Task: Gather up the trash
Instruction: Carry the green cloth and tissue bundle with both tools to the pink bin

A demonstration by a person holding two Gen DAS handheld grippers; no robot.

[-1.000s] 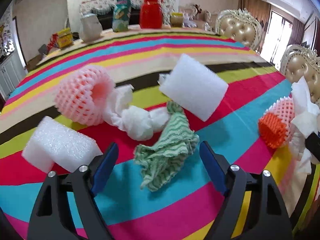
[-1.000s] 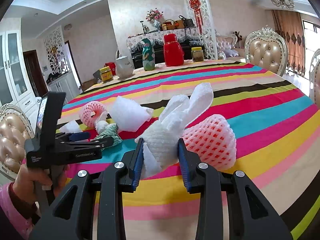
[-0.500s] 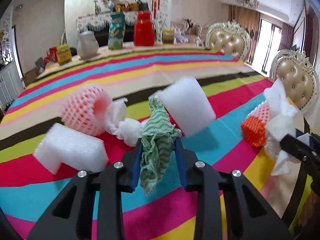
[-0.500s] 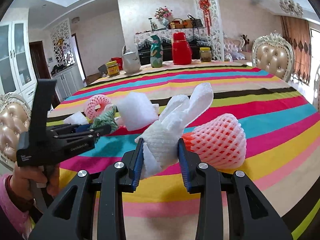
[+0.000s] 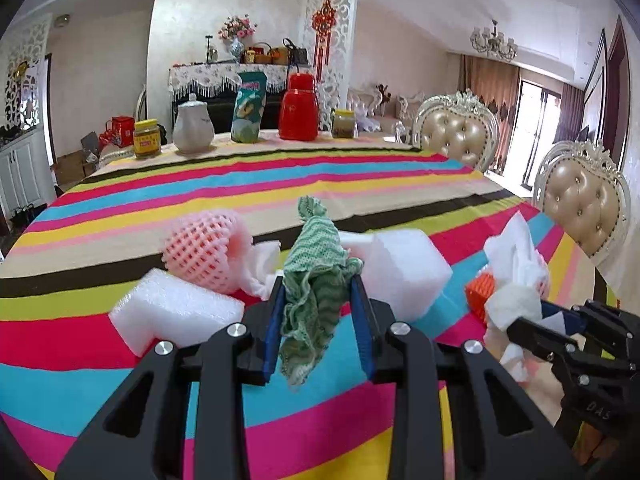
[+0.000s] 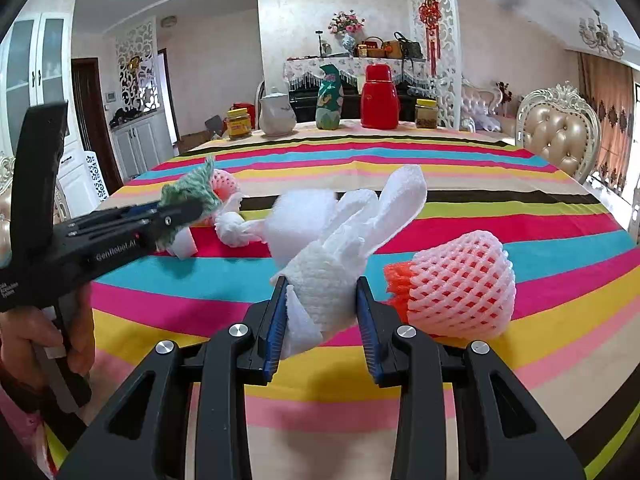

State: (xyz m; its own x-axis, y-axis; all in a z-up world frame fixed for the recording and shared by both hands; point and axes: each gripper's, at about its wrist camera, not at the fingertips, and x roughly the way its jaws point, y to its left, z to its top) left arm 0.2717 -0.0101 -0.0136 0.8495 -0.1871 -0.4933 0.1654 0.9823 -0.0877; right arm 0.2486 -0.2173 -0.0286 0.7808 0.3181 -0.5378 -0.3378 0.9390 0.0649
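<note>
The left gripper [image 5: 318, 308], tilted slightly downward, clamps the green cloth [image 5: 314, 280], now lifted off the striped tablecloth [image 5: 240, 184]. A second ago its jaws stood open. The right gripper [image 6: 322, 312] pinches white tissue [image 6: 340, 264].

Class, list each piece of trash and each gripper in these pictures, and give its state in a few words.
Left gripper: shut on green cloth, lifted.
Right gripper: shut on white tissue.
Pink net: lying on table.
Orange-ended net: lying on its side.
Foam blocks: resting on table.
</note>
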